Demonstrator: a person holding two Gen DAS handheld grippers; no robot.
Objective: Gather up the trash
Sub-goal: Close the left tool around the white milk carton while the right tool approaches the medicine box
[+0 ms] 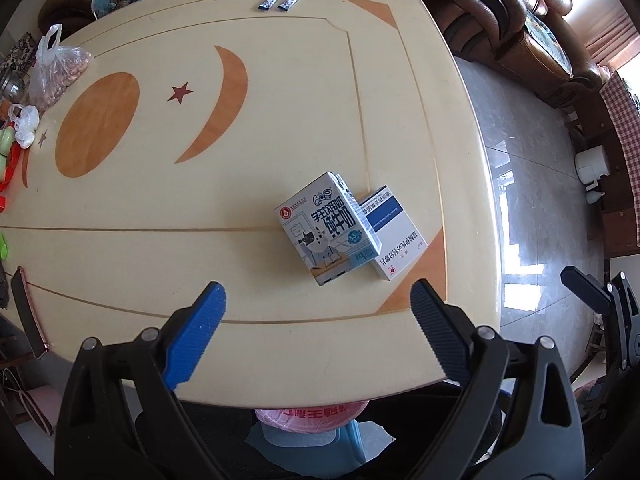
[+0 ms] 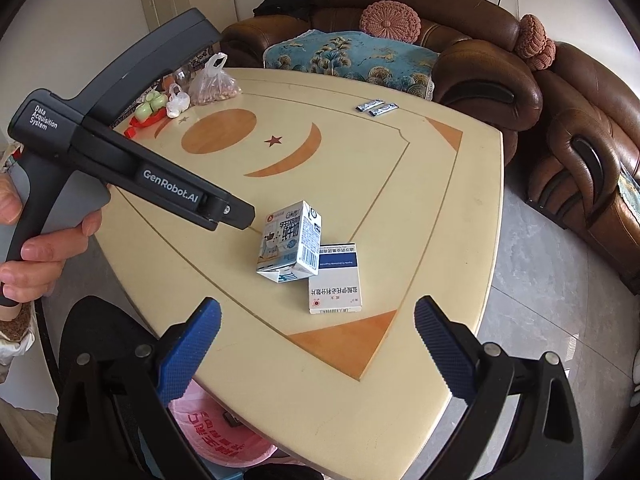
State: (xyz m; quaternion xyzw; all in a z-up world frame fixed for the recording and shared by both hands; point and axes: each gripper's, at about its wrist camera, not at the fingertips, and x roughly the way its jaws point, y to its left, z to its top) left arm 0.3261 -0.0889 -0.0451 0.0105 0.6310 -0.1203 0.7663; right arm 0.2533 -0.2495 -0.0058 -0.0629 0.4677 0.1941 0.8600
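Cream table (image 1: pixel 120 264), orange moon inlays

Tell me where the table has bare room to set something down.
The middle is bare, between the milk carton and the two sachets, around the moon inlay. The far left edge is crowded with a bag of nuts and small items.

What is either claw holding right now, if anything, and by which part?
Nothing. The left claw and right claw are both open and empty above the table; the milk carton and medicine box lie ungripped.
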